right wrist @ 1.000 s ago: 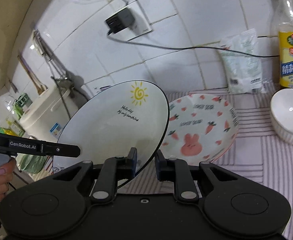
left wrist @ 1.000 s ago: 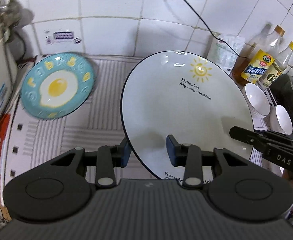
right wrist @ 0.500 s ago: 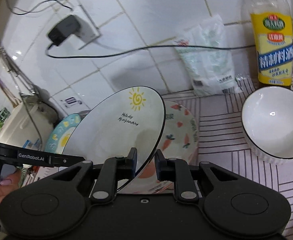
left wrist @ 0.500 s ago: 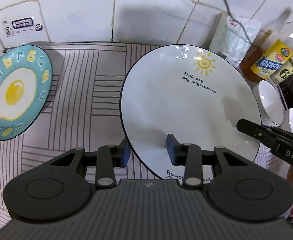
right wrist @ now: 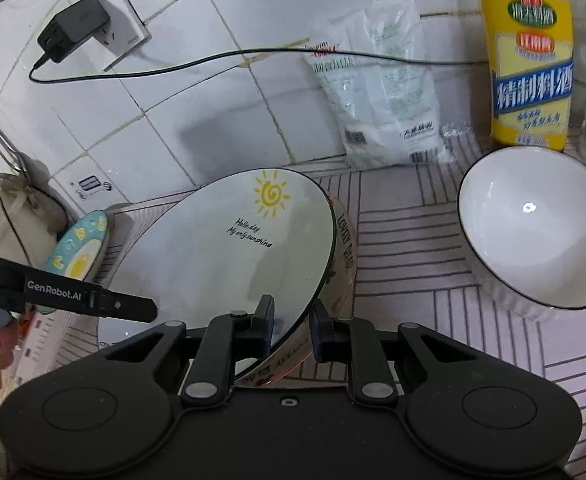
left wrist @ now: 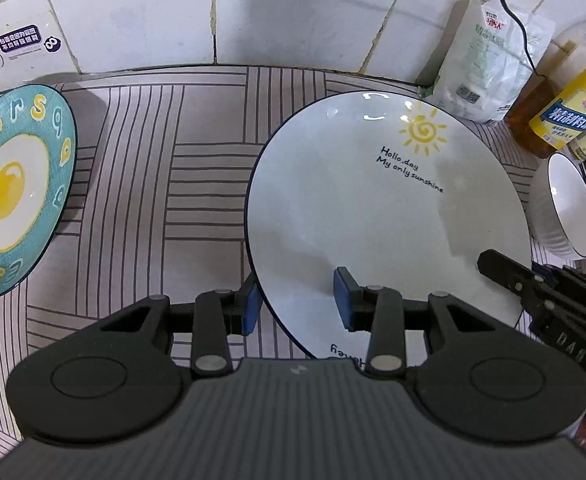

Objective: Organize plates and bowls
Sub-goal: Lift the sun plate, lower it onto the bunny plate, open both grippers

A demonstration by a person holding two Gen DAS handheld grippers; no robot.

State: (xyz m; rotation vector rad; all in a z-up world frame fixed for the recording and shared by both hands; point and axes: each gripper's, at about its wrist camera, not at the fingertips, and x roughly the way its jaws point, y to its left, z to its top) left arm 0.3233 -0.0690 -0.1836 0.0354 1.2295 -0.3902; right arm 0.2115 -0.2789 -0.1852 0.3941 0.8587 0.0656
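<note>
Both tools pinch the rim of the white sun plate (left wrist: 373, 216): the left gripper (left wrist: 297, 304) on one side, the right gripper (right wrist: 291, 326) on the other, so it stays steady. It hangs tilted right over the pink plate (right wrist: 343, 248), likely to stack there. The egg plate (left wrist: 13, 196) sits apart, and a white bowl (right wrist: 533, 228) and bottle (right wrist: 527, 68) stand near.

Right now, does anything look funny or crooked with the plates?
Yes. The sun plate is tilted, not flat, pinched at its rim by both hand-held grippers, left and right. It overlaps the carrot plate underneath. Nothing looks spilled or broken.
</note>
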